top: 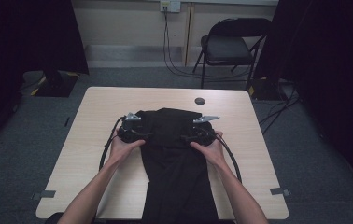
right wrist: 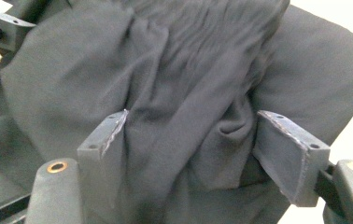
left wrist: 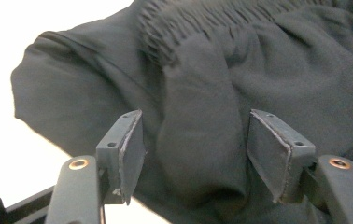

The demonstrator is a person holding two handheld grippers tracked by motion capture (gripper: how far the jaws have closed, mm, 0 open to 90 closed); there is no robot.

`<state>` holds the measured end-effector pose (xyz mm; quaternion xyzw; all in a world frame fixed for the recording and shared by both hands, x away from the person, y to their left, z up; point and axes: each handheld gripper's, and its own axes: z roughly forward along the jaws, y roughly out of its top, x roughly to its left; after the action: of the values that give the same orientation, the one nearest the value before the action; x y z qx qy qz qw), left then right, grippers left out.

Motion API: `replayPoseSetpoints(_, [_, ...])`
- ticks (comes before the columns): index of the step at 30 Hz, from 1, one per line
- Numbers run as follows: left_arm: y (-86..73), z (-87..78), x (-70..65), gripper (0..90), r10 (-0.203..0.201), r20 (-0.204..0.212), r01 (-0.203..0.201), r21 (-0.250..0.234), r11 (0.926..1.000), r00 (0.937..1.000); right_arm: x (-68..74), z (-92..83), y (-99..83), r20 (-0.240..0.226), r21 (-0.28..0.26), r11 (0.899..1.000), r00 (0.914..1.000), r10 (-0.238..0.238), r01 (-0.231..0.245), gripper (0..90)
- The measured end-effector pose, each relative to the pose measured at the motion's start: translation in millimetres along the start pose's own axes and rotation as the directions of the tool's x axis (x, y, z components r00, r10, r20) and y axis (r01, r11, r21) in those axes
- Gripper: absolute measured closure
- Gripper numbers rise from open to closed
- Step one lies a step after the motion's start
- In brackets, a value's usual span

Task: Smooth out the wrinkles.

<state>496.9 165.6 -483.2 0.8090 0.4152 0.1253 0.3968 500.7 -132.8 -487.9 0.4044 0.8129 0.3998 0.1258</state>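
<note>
Grey carpet room, folding chair (top: 230, 46) standing by the far wall, light wood table (top: 95, 140) sitting centre. Black elastic-waist trousers (top: 177, 163) are lying down the table's middle, waistband toward the far edge, legs running off the near edge.

Left hand (top: 125, 148) is holding the left gripper (top: 130, 133) at the garment's left side, near the waistband. In the left gripper view its jaws are standing apart with a raised fold of the cloth (left wrist: 202, 140) sitting between them, pads not pressing it; the gathered waistband (left wrist: 188, 23) is lying just beyond.

Right hand (top: 212, 148) is holding the right gripper (top: 198, 135) at the garment's right side, level with the other. In the right gripper view jaws are also apart, bunched fabric (right wrist: 188, 140) filling the gap, not clamped.

Small dark round disc (top: 200, 101) is sitting near the table's far edge, apart from the trousers.
</note>
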Motion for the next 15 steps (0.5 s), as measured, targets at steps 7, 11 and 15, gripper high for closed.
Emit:
replayPoseSetpoints(7, [4.1,2.9,-8.6,81.3,0.034,-0.016,-0.034,-0.019,0.9992,0.9993,13.7,-0.2,-0.9,0.001,-0.030,0.998,0.9984,-0.056,0.056,73.5])
replayPoseSetpoints(11, [28.4,-19.6,-7.6,85.2,0.022,-0.006,-0.022,-0.096,0.9951,0.9997,13.6,-16.9,16.6,0.004,-0.092,0.995,0.9990,-0.044,0.044,76.0])
replayPoseSetpoints(15, [61.2,-52.9,-11.5,85.2,0.013,0.015,-0.010,-0.212,0.9771,0.9998,10.9,-46.8,49.7,0.006,-0.186,0.982,0.9994,-0.035,0.036,78.3])
